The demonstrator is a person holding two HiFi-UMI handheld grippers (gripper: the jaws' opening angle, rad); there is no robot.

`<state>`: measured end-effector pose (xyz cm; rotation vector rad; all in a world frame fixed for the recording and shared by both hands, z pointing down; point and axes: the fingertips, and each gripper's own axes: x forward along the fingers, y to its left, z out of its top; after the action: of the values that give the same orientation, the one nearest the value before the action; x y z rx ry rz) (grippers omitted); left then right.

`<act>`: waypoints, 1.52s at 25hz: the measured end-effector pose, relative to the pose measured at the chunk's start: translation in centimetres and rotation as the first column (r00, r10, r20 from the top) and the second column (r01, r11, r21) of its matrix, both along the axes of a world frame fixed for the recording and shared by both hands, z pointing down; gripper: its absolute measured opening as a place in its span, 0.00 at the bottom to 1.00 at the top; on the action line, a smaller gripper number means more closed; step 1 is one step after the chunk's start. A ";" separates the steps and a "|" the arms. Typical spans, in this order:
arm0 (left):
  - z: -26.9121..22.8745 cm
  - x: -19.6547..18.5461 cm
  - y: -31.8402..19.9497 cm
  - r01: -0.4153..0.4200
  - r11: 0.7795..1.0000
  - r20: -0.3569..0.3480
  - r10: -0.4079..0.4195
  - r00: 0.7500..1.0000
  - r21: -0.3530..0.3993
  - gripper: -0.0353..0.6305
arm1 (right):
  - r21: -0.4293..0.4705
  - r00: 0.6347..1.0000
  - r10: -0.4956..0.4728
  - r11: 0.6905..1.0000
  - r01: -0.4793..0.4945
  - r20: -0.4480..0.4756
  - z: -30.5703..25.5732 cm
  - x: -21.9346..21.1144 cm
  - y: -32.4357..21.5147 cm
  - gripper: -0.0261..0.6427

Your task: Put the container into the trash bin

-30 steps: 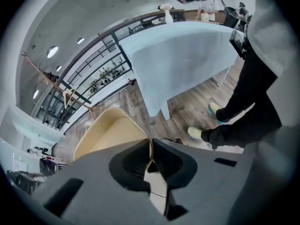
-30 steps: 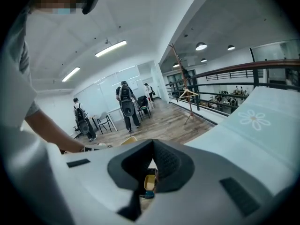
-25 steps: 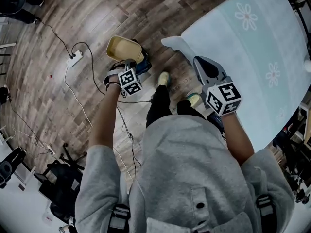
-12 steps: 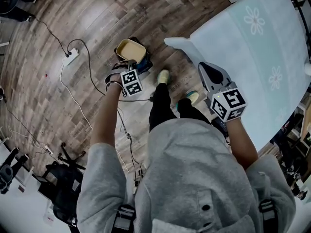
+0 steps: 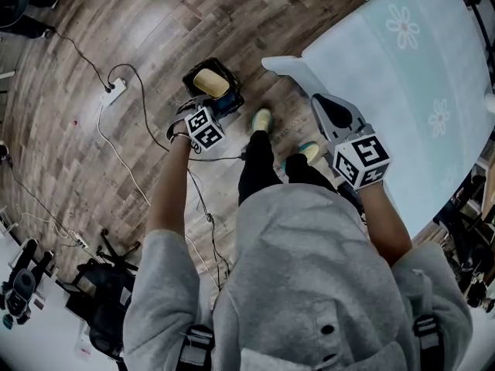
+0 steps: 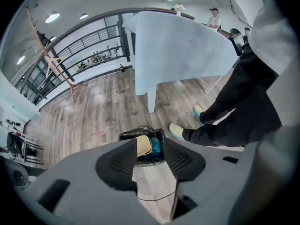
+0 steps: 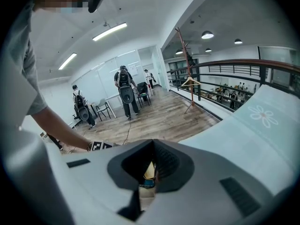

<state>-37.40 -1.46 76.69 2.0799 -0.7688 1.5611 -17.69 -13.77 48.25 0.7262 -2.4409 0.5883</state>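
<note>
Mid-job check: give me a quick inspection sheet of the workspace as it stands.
Surface: wooden floor.
Job's things: container sits in the trash bin.
Clutter: black bag on the floor.
Grippers: left gripper above the bin, fingers opening, nothing between them; right gripper shut, empty.
Cables: power strip and cable left of the bin.
Surroundings: table with flowered cloth; people far off.
</note>
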 end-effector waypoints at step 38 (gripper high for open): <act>-40.3 45.8 3.7 0.223 0.844 -0.631 0.164 0.758 0.488 0.08 | 0.236 0.635 0.734 0.590 -0.772 0.241 -13.1 43.1 23.4 0.08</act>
<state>8.36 2.28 36.43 2.7424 -1.0217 0.4839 25.43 9.61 35.17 1.9844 -2.2589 0.5334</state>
